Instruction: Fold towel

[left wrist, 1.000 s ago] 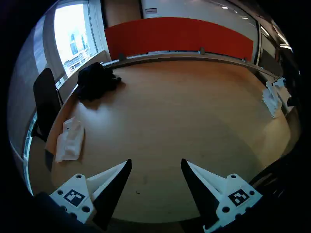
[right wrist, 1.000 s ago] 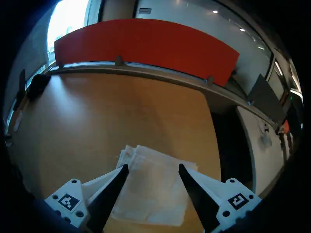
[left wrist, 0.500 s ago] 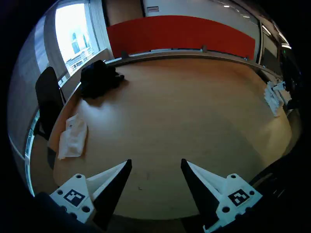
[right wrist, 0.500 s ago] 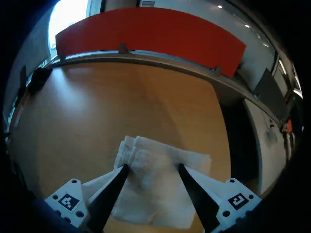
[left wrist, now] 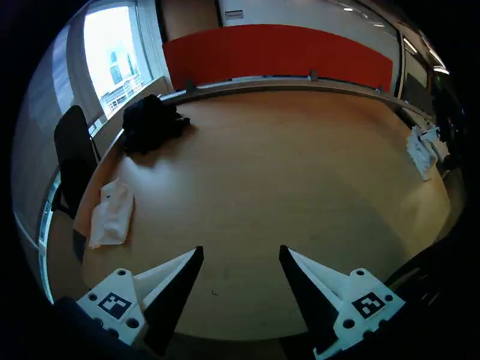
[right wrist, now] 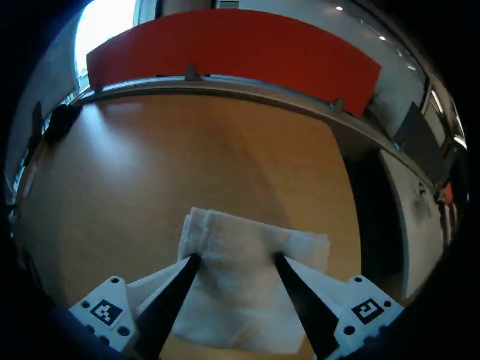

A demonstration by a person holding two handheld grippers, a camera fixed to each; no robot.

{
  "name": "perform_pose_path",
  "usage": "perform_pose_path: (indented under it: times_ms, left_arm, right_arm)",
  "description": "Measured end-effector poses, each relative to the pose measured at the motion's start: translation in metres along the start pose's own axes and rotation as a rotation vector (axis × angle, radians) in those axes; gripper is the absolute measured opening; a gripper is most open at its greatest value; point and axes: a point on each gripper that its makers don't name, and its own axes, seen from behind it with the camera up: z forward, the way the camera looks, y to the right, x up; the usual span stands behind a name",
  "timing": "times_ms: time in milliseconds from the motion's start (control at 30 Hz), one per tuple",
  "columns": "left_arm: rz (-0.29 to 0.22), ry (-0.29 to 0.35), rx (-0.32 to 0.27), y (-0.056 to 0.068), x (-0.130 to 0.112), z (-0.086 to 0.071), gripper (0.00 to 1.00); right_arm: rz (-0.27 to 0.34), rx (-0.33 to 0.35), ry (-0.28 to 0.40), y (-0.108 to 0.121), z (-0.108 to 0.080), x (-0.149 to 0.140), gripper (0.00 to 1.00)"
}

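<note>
Straddling a folded white towel point(right wrist: 252, 288), the right gripper point(right wrist: 237, 259) is seen with its fingers spread; the two dark tips are set down on or just above the upper layers, and no pinch is made on the cloth. The towel is laid flat on the wooden table point(right wrist: 120, 180), close to that table's right-hand edge, with its stacked folds showing at the left corner. In the left gripper view, the left gripper point(left wrist: 240, 249) is likewise held wide apart, with nothing between its fingers and bare wood beneath them. Farther off, a second white cloth point(left wrist: 111, 213) is draped at the table's left edge, just beside a dark office chair point(left wrist: 72, 156). Beyond it, a black bundle point(left wrist: 150, 123) is left on the tabletop near the far left corner. A long red partition point(left wrist: 276, 54) is mounted along the table's far edge, and a bright window point(left wrist: 114, 57) is seen to its left.
</note>
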Motion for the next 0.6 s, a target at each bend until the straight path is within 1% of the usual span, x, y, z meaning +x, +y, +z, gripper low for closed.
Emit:
perform_pose_path:
  times_ms: [367,500,600]
  left_arm:
    - [-0.002,0.016,-0.005,-0.001,0.009,0.002,0.94]
    - [-0.01,0.026,-0.008,-0.002,0.013,0.003,0.94]
    - [-0.017,0.032,-0.011,-0.002,0.015,0.004,0.94]
  right_arm:
    - [0.018,0.004,0.061,-0.004,-0.016,0.015,1.0]
    - [0.034,-0.001,0.085,-0.004,-0.024,0.018,1.0]
    - [0.058,-0.006,0.112,-0.004,-0.031,0.022,1.0]
